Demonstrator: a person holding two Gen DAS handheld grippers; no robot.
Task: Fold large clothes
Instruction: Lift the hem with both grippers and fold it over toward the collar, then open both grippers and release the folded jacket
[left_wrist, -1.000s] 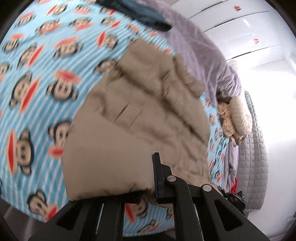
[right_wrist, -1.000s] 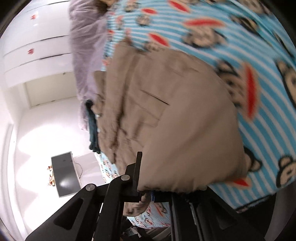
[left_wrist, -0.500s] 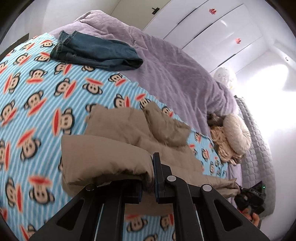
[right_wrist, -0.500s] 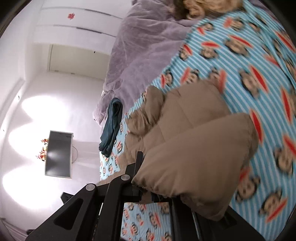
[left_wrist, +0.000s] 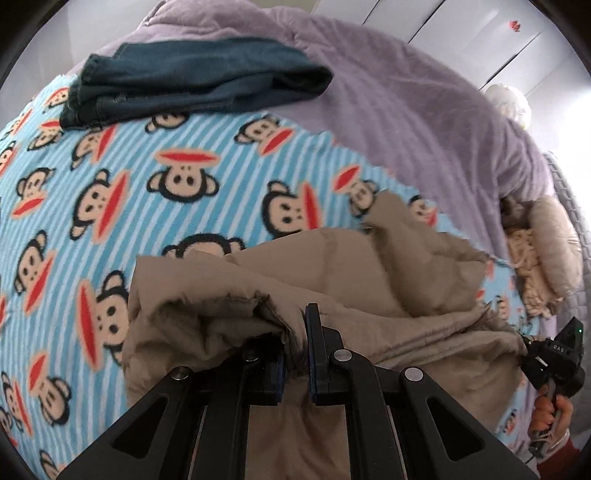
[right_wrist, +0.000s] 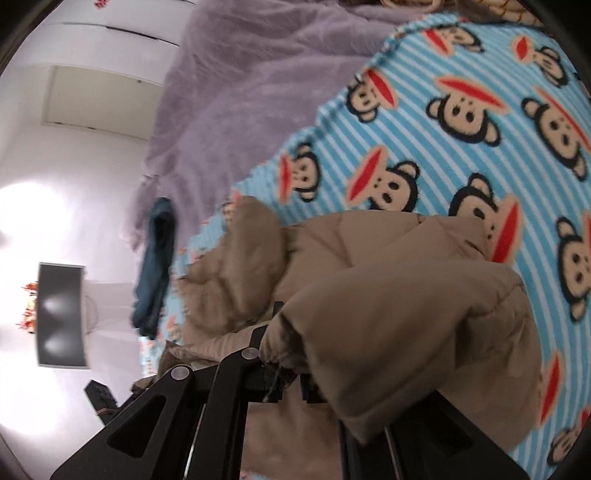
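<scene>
A tan padded jacket (left_wrist: 369, 280) lies bunched on a blue striped monkey-print blanket (left_wrist: 155, 192). My left gripper (left_wrist: 295, 347) is shut on a folded edge of the jacket, the cloth pinched between its black jaws. In the right wrist view the same jacket (right_wrist: 388, 295) drapes over my right gripper (right_wrist: 291, 373), which is shut on a gathered hem with a drawstring. The right gripper (left_wrist: 532, 350) also shows at the far right of the left wrist view, held by a hand and clamped on the jacket's other end.
Folded dark blue jeans (left_wrist: 192, 81) lie at the blanket's far edge, beside a purple fleece cover (left_wrist: 424, 110). A beige plush toy (left_wrist: 543, 254) sits at the right. In the right wrist view there are a dark monitor (right_wrist: 61, 314), white cupboards (right_wrist: 122, 40) and the jeans (right_wrist: 155, 266).
Both grippers have swept across the bed with the jacket held. The jacket, hanging spread out a second ago, now lies doubled over on the blanket, and the jeans have come into closer view.
</scene>
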